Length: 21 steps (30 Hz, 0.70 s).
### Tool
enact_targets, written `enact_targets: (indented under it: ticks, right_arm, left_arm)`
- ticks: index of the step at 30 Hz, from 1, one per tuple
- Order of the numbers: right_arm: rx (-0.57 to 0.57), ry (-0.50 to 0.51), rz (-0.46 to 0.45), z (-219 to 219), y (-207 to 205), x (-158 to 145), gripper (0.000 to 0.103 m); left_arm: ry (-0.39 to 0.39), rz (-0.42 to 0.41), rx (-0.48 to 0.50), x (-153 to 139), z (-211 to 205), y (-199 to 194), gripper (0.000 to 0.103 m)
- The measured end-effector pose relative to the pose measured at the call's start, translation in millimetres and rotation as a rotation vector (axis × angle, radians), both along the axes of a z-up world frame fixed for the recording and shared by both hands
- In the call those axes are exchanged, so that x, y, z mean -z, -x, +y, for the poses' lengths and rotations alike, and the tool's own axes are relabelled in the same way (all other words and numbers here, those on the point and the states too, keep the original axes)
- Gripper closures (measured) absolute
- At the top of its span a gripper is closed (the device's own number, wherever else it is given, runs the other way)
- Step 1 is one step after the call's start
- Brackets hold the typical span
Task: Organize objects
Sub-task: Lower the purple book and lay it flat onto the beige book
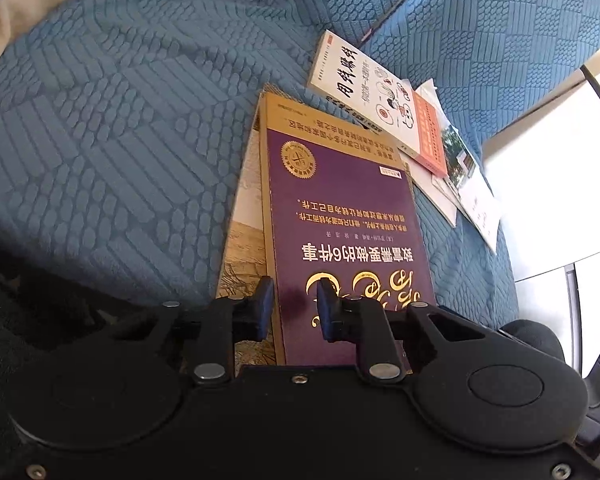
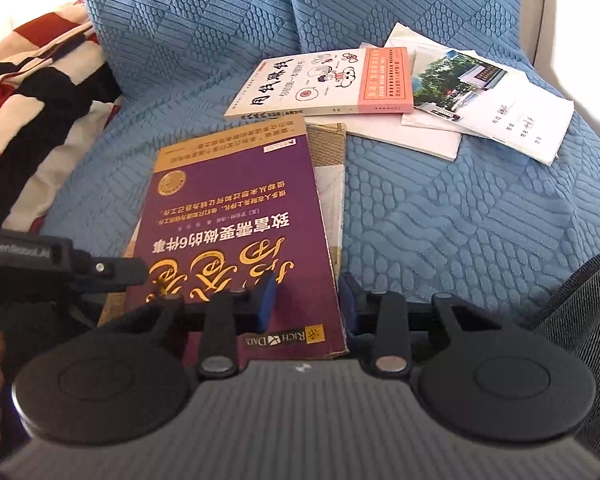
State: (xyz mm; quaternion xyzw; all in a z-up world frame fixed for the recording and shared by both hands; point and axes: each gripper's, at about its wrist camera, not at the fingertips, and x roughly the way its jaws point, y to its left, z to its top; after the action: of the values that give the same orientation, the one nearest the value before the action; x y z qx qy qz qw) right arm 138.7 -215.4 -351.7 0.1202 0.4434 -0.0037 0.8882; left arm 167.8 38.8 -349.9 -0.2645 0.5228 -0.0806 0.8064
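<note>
A purple and gold book (image 1: 340,216) lies on a blue quilted sofa, on top of a beige book (image 1: 244,236); both show in the right wrist view (image 2: 236,216) (image 2: 330,168). My left gripper (image 1: 294,304) has its jaws partly open over the purple book's near left edge. My right gripper (image 2: 308,304) is open, its jaws either side of the purple book's near right edge. A white and orange book (image 2: 324,80) lies farther back on papers and a booklet (image 2: 496,100). The left gripper's body (image 2: 60,268) enters the right wrist view at left.
The blue quilted sofa seat (image 2: 460,220) and backrest (image 2: 220,8) fill both views. A red, white and black striped cloth (image 2: 40,112) lies at the left. A grey denim-like fabric (image 2: 580,320) is at the right edge.
</note>
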Motion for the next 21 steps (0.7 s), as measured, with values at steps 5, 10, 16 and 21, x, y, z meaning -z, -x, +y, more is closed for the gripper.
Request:
enact_targets:
  ticks: [5, 10, 16, 21]
  right_arm:
    - [-0.006, -0.02, 0.015, 4, 3, -1, 0.069]
    - [0.017, -0.06, 0.014, 7, 11, -3, 0.073]
    - [-0.01, -0.063, 0.03, 16, 17, -7, 0.075]
    - [-0.027, -0.052, 0.038, 23, 22, -9, 0.077]
  left_arm:
    - [0.024, 0.014, -0.035, 1, 9, 0, 0.083]
    - [0.026, 0.026, -0.053, 2, 16, -1, 0.083]
    - [0.008, 0.038, -0.06, 0, 21, 1, 0.083]
    - [0.004, 0.053, -0.058, -2, 26, 4, 0.083]
